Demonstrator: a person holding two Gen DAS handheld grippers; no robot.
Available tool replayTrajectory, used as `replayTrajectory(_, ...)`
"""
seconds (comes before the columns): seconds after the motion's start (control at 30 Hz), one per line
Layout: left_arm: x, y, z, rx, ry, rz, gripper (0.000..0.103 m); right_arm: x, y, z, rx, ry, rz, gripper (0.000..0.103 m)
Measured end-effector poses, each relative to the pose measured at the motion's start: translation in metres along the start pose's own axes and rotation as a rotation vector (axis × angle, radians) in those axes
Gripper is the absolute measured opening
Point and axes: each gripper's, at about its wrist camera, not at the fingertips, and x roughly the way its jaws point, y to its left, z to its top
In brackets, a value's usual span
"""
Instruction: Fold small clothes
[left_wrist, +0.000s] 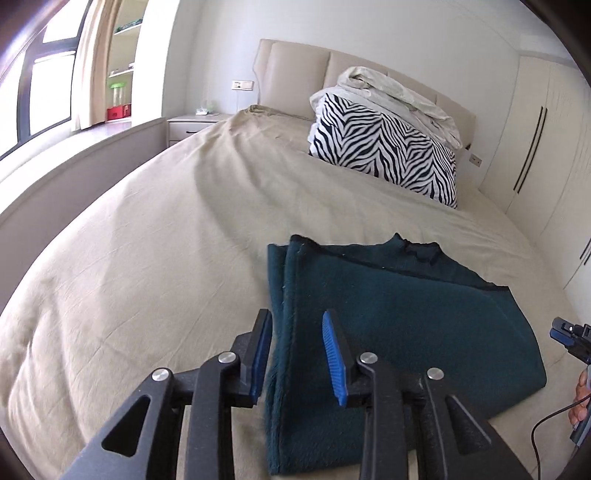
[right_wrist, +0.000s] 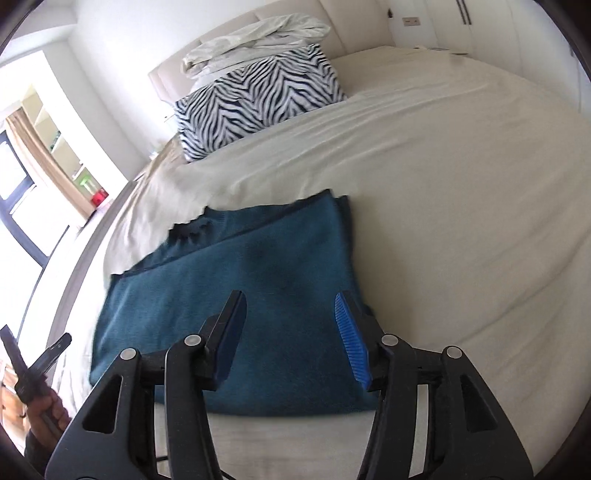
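Note:
A dark teal knitted garment (left_wrist: 399, 325) lies folded flat on the beige bed sheet (left_wrist: 147, 258); it also shows in the right wrist view (right_wrist: 236, 280). My left gripper (left_wrist: 295, 332) is open and empty, its fingers just above the garment's left edge. My right gripper (right_wrist: 290, 314) is open and empty over the garment's right near part. The right gripper also shows at the right edge of the left wrist view (left_wrist: 569, 332), and the left gripper shows at the lower left of the right wrist view (right_wrist: 37, 354).
A zebra-print pillow (left_wrist: 388, 147) with a crumpled white quilt (left_wrist: 399, 96) on top sits by the padded headboard (left_wrist: 295, 70). A nightstand (left_wrist: 195, 125), a window ledge and a curtain are at the left. Wardrobe doors (left_wrist: 543, 147) line the right wall.

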Motion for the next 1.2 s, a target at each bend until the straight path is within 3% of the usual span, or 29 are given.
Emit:
replayTrajectory(0.13, 0.048, -0.048, 0.032, 0.121, 0.016, 0.003, 0.035, 0.051, 0.046, 0.019, -0.002, 0.071, 0.179, 0.05)
replayTrajectory(0.3, 0.11, -0.075, 0.047, 0.17, 0.081, 0.032, 0.035, 0.133, 0.095, 0.034, 0.092, 0.186, 0.37, 0.049)
replayTrajectory(0.4, 0.146, -0.059, 0.031, 0.116, 0.169, 0.061, 0.035, 0.178, 0.107, 0.035, 0.161, 0.246, 0.423, 0.049)
replayTrajectory(0.47, 0.148, -0.045, 0.022, 0.074, 0.135, -0.003, 0.035, 0.201, 0.098, 0.033, 0.212, 0.255, 0.389, 0.047)
replayTrajectory(0.53, 0.147, -0.045, 0.021, 0.075, 0.127, -0.012, 0.035, 0.213, 0.075, 0.034, 0.29, 0.243, 0.427, 0.032)
replayTrajectory(0.6, 0.147, -0.048, 0.018, 0.092, 0.12, 0.002, 0.035, 0.216, 0.049, 0.039, 0.365, 0.22, 0.455, 0.016)
replayTrajectory(0.73, 0.145, -0.046, 0.015, 0.087, 0.106, -0.006, 0.036, 0.198, -0.017, 0.051, 0.498, 0.092, 0.346, 0.015)
replayTrajectory(0.8, 0.146, -0.045, 0.015, 0.08, 0.106, -0.014, 0.035, 0.187, -0.046, 0.054, 0.591, 0.057, 0.365, 0.015)
replayTrajectory(0.9, 0.146, -0.043, 0.015, 0.074, 0.107, -0.022, 0.035, 0.155, -0.055, 0.064, 0.545, 0.003, 0.18, 0.019)
replayTrajectory(0.97, 0.146, -0.043, 0.015, 0.076, 0.106, -0.019, 0.035, 0.138, -0.054, 0.062, 0.547, 0.008, 0.179, 0.02)
replayTrajectory(1.03, 0.146, -0.043, 0.015, 0.077, 0.106, -0.018, 0.036, 0.128, -0.04, 0.052, 0.515, 0.037, 0.254, 0.02)
replayTrajectory(1.2, 0.146, -0.042, 0.015, 0.082, 0.105, -0.013, 0.036, 0.116, 0.064, 0.005, 0.267, 0.188, 0.391, 0.021)
